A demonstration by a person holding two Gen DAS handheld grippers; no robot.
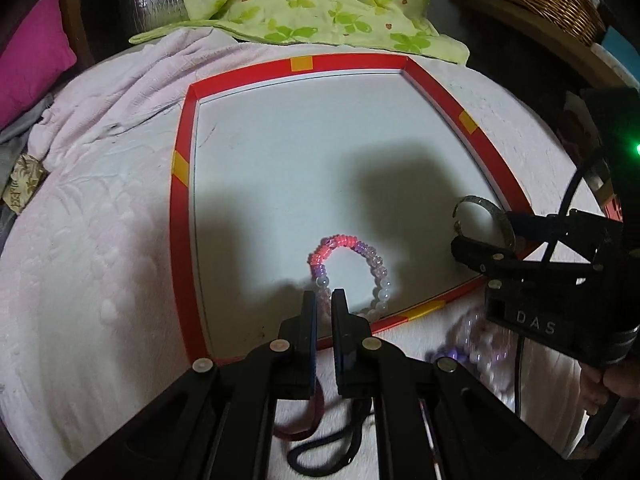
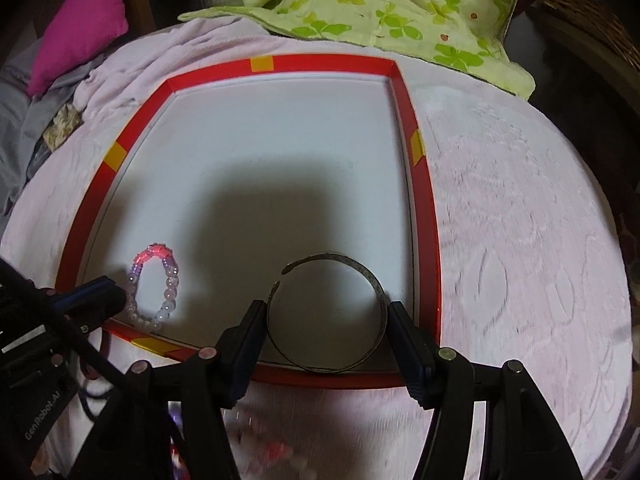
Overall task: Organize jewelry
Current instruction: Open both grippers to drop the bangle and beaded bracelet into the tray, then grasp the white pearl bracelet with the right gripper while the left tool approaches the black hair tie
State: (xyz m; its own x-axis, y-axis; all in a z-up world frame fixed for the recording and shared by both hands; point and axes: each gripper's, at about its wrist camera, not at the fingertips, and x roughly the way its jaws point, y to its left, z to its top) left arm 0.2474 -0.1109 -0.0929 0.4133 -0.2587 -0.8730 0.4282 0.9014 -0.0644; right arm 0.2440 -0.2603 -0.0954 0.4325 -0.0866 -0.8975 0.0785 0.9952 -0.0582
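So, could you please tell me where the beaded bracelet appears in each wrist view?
Left wrist view: beaded bracelet at lower centre, in the left gripper.
Right wrist view: bracelet at lower left, over the tray's near corner.
Shared landmark: the red-rimmed tray.

One red-rimmed tray (image 2: 430, 216), two bracelets over it — one beaded (image 2: 154, 286), one metal cuff (image 2: 376, 284).

1. We see the tray (image 2: 428, 216) on the blanket (image 2: 520, 220).
2. The bead bracelet (image 2: 154, 286) hangs over the tray's near left part.
3. The bangle (image 2: 376, 284) is to its right.
4. A pillow (image 2: 380, 4) lies behind the tray.
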